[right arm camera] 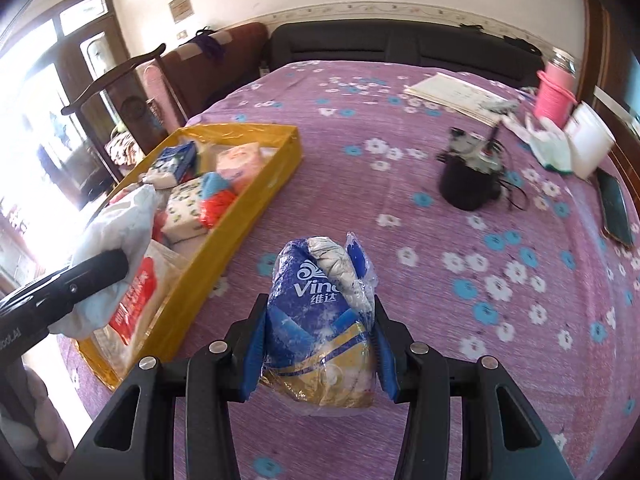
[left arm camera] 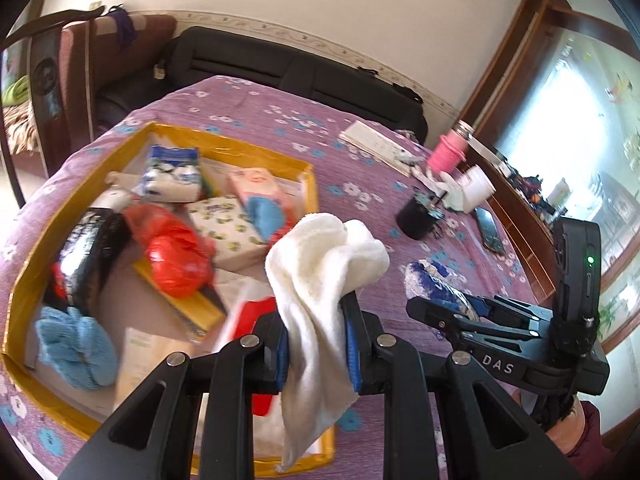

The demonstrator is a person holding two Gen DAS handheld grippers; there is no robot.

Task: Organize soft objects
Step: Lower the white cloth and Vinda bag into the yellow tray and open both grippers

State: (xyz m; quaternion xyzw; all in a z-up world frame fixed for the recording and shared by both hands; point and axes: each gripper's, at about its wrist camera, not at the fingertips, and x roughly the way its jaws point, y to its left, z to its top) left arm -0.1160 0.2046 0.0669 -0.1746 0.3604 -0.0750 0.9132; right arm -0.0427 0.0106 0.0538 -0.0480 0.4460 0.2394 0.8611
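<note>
Inside yellow tray: tissue packs, red bag.

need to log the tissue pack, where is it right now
The blue tissue pack is clamped in the right gripper, held above the purple flowered tablecloth, just right of the yellow box.

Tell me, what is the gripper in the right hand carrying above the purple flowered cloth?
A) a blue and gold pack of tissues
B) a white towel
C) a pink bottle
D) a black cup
A: the right gripper has its blue pads pressed on both sides of the blue and gold pack of tissues; the white towel hangs from the left gripper.
</note>
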